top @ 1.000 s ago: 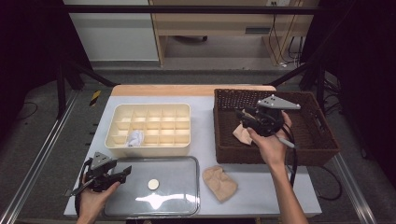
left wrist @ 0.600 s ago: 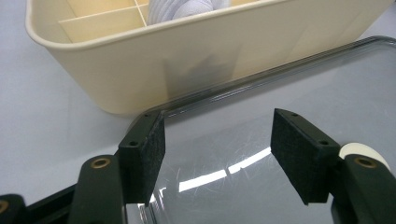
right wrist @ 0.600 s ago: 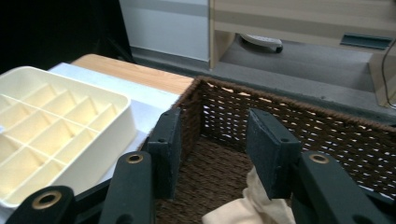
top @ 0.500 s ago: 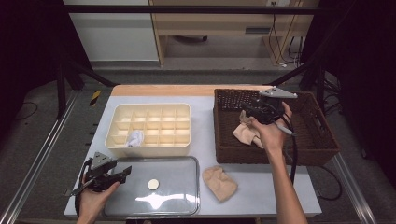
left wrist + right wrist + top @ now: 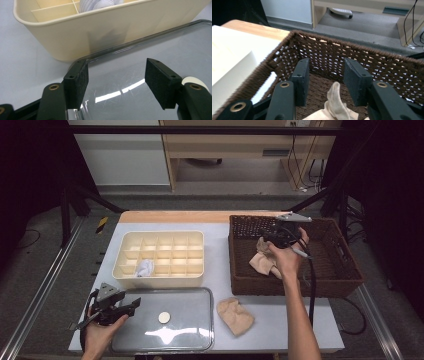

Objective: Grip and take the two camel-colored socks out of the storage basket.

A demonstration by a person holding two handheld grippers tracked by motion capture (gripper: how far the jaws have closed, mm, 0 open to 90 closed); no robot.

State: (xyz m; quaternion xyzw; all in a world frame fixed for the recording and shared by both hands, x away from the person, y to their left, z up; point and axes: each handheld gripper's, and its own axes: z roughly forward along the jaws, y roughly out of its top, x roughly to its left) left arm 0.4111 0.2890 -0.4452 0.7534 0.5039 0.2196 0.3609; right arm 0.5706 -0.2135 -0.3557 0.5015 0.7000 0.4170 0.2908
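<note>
A brown wicker basket (image 5: 345, 270) stands at the right of the table with a crumpled beige cloth (image 5: 261, 262) in its left half. My right gripper (image 5: 271, 239) hovers inside the basket just above that cloth. In the right gripper view a tip of the beige cloth (image 5: 335, 100) rises between the open jaws of the right gripper (image 5: 325, 77) without touching either pad. My left gripper (image 5: 131, 306) rests at the front left, open over the corner of a clear lid (image 5: 190, 330). In the left gripper view the left gripper (image 5: 116, 82) has nothing between its pads.
A cream divided tray (image 5: 165, 240) sits mid-table with a pale bundled cloth (image 5: 145, 268) in one front compartment. A small white disc (image 5: 163, 317) lies on the lid. A second beige cloth (image 5: 236, 316) lies on the table in front of the basket.
My right gripper has moved toward the basket's far side and sunk a little over the beige cloth. The left gripper has stayed where it was.
</note>
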